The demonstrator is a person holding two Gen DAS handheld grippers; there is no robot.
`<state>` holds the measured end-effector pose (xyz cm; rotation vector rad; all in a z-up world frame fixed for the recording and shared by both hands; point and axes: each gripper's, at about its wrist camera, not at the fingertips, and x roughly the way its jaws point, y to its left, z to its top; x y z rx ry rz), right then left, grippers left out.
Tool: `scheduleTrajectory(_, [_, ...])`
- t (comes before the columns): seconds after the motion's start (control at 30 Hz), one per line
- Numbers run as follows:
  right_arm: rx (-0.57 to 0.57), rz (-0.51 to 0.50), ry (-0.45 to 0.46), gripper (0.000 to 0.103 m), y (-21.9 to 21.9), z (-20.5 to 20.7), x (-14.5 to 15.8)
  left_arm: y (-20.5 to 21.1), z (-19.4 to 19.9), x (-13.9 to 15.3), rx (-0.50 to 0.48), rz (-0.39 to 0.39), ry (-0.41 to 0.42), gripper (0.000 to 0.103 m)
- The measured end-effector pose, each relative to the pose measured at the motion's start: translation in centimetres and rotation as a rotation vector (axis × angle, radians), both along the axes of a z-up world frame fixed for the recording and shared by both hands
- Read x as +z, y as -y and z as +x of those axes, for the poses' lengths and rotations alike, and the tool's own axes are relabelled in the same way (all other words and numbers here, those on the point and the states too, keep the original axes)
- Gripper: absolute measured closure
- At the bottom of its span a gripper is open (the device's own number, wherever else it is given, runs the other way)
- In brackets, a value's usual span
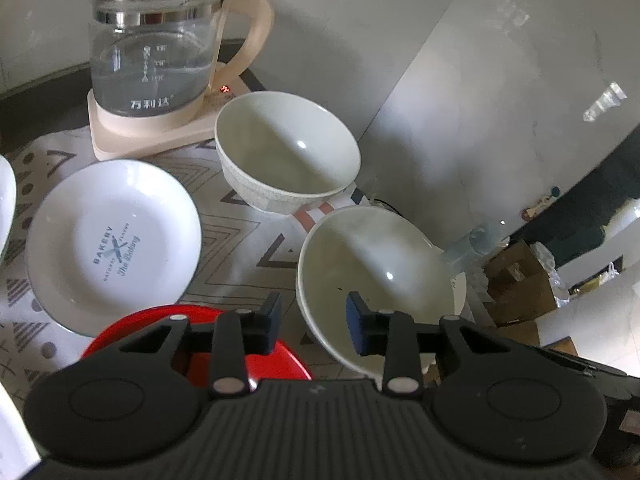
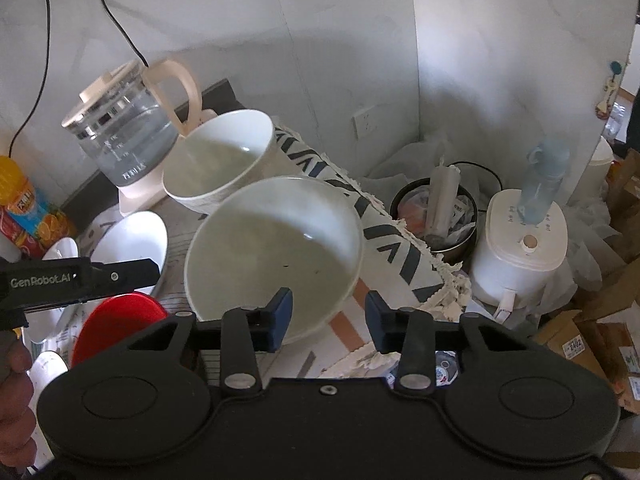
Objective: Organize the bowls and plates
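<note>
Two pale bowls sit on a patterned cloth: a near bowl (image 1: 372,276) (image 2: 276,256) and a far textured bowl (image 1: 286,156) (image 2: 220,160). A white "Bakery" plate (image 1: 114,246) (image 2: 132,246) lies left of them. A red plate (image 1: 280,360) (image 2: 116,320) lies in front. My left gripper (image 1: 314,322) is open, its fingers astride the near bowl's near rim. My right gripper (image 2: 328,312) is open, its left finger over the same bowl's rim. The left gripper's body shows in the right wrist view (image 2: 76,278).
A glass kettle on a cream base (image 1: 156,52) (image 2: 128,132) stands behind the bowls by the wall. A second white plate edge (image 1: 6,204) is at far left. Right of the table: a bin (image 2: 438,216), a white appliance (image 2: 524,248) and cardboard boxes (image 1: 516,280).
</note>
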<state>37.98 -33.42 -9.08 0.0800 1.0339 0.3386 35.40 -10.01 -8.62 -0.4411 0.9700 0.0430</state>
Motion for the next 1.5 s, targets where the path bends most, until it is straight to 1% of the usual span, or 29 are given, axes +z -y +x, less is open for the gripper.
scheduleTrajectory(0.1, [0.012,0.0,-0.016,0.068,0.1,0.9,-0.9,0.1,0.9,-0.9,0.017,0.003,-0.013,0.074])
scheduleTrajectory(0.23, [0.03,-0.004,-0.039,0.07,-0.3,1.8,-2.1,0.2,1.8,-2.2,0.039,-0.002,-0.052,0.08])
scheduleTrajectory(0.3, [0.03,-0.002,-0.054,0.073,-0.4,2.2,-2.6,0.3,2.2,-2.7,0.043,0.004,-0.063,0.082])
scheduleTrajectory(0.43, [0.037,-0.011,-0.077,0.076,-0.7,2.8,-3.6,0.4,2.8,-3.5,0.052,0.013,-0.089,0.089])
scheduleTrajectory(0.57, [0.039,-0.003,-0.092,0.079,-0.8,3.2,-4.2,0.5,3.1,-4.2,0.05,0.005,-0.102,0.09])
scheduleTrajectory(0.67, [0.042,-0.005,-0.096,0.083,-1.1,3.4,-4.4,0.7,3.5,-4.6,0.038,-0.001,-0.109,0.095])
scheduleTrajectory(0.83, [0.034,-0.01,-0.086,0.085,-1.1,3.5,-4.4,0.9,3.7,-4.7,0.035,0.0,-0.111,0.095])
scheduleTrajectory(0.97, [0.025,-0.008,-0.072,0.085,-1.0,3.3,-3.9,0.9,3.4,-4.3,0.026,-0.004,-0.1,0.095])
scheduleTrajectory(1.1, [0.018,-0.01,-0.037,0.086,-0.9,2.9,-2.9,0.7,3.0,-3.3,0.016,-0.013,-0.07,0.095])
scheduleTrajectory(1.5, [-0.012,0.013,0.053,0.086,-1.8,0.3,1.5,-0.8,0.0,1.2,0.0,-0.02,0.026,0.095])
